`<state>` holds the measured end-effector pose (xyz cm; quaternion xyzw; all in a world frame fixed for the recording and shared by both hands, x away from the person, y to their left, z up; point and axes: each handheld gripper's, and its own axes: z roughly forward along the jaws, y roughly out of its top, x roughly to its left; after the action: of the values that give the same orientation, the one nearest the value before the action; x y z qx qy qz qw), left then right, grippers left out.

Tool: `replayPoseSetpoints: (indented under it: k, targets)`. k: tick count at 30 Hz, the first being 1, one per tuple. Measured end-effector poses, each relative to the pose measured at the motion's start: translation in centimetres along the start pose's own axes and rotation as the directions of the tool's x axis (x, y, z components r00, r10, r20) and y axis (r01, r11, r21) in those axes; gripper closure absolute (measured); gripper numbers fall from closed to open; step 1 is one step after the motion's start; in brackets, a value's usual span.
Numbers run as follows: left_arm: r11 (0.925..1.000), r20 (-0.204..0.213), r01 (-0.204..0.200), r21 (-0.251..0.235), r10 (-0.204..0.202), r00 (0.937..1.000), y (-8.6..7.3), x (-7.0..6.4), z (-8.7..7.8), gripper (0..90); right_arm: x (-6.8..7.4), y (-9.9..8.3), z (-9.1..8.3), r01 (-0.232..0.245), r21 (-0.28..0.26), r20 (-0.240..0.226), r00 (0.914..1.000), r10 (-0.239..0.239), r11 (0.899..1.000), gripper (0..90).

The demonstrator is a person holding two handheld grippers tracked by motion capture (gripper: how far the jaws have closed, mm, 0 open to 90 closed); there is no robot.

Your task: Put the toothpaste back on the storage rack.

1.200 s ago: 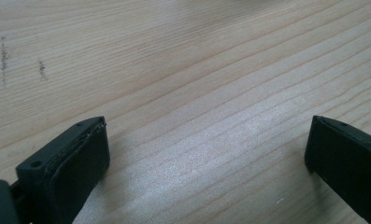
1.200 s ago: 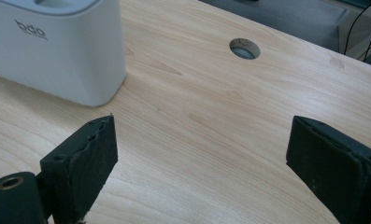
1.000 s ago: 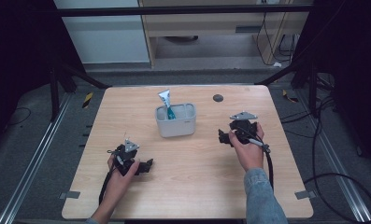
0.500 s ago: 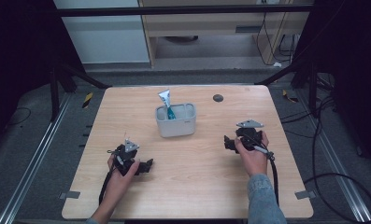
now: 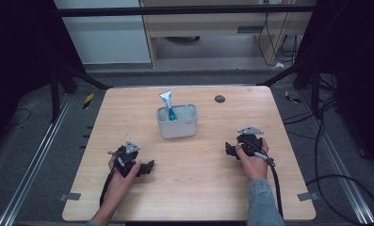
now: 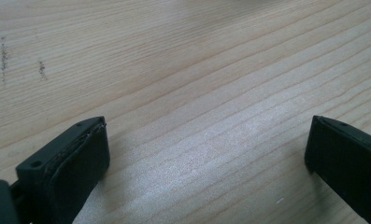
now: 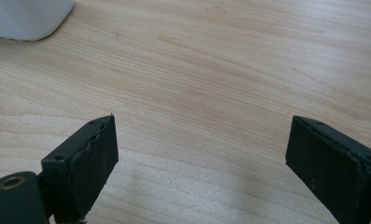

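Observation:
A grey-white bin [image 5: 177, 121] stands mid-table, with a white and teal tube [image 5: 167, 103] sticking up out of its left side. My left gripper [image 5: 148, 167] rests low on the wood at the front left, held in a hand; its jaws stand wide apart over bare table [image 6: 206, 140]. My right gripper [image 5: 228, 149] sits at the right, level with the bin's front, also in a hand. Its jaws are spread wide with nothing between them [image 7: 202, 154], and a corner of the bin [image 7: 26, 18] shows at the upper left.
A small dark round disc [image 5: 219, 99] lies on the table near its far edge, right of the bin. Cables trail from both grippers toward the front edge. Metal rails and floor cables flank the table; a cabinet stands behind it.
The right hand and its gripper have moved toward the front of the table and lower, away from the bin. The left gripper has stayed put.

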<state>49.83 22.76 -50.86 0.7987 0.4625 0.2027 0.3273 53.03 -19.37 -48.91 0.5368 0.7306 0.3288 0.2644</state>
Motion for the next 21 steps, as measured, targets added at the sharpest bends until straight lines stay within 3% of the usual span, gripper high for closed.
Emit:
replayPoseSetpoints:
  k: [21]
  targets:
    - [1.0, 0.0, 0.0, 0.0, 0.0, 1.0, 0.0, 0.0, 0.0, 0.0, 0.0, -0.9, 1.5, -0.051, 0.021, -0.004, 0.9987, 0.051, 0.998, 9.7]
